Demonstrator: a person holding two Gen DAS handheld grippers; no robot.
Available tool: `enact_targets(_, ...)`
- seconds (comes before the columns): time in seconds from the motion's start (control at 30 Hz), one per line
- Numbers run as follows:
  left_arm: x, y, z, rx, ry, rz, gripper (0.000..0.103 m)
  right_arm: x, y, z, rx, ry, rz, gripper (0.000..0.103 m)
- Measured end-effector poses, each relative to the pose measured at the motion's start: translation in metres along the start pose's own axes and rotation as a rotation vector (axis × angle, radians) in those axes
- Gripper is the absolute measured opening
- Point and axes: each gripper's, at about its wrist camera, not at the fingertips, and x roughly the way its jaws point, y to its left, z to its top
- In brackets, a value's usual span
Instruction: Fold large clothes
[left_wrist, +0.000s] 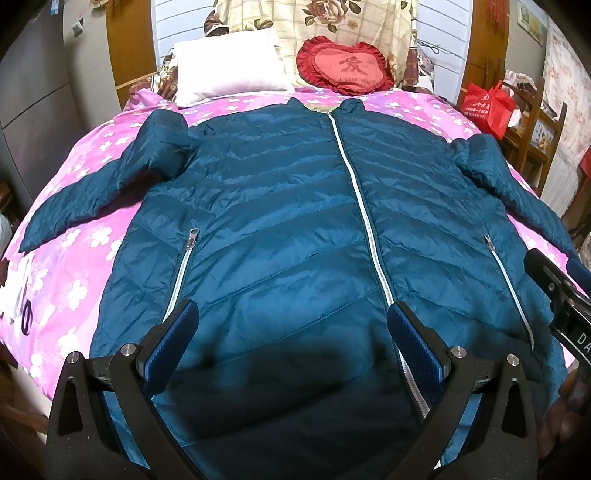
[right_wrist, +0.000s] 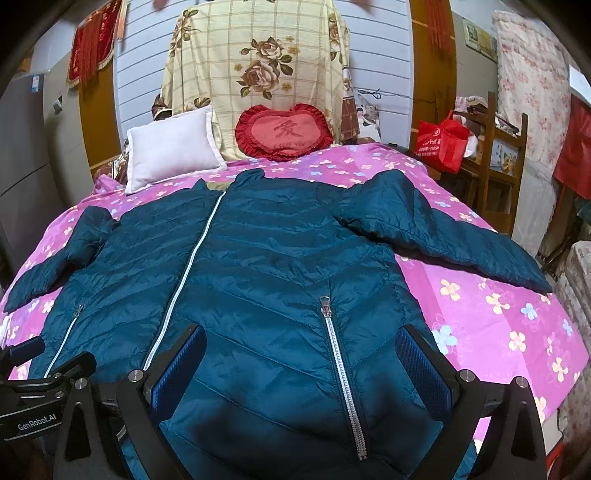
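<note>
Left wrist: jacket (left_wrist: 295, 206) flat on bed (left_wrist: 74, 288), zipped, sleeves out. We have left gripper (left_wrist: 291, 332) and right gripper (right_wrist: 303, 358) spread wide above hem, holding nothing. Risk: slick shell slips, fold skews.

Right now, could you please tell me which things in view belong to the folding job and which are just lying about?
Job: blue puffer jacket, left gripper, right gripper, both with jaws open.

Lying about: white pillow, red heart cushion, red bag, floral bedspread.
</note>
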Motion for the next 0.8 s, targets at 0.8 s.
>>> enact_targets(0.8,-0.0001,-0.0003,-0.0028,0.013,-0.003,0.013,0.102,-0.0009,-0.0040,0.0014,0.021,0.006,-0.006,0.102)
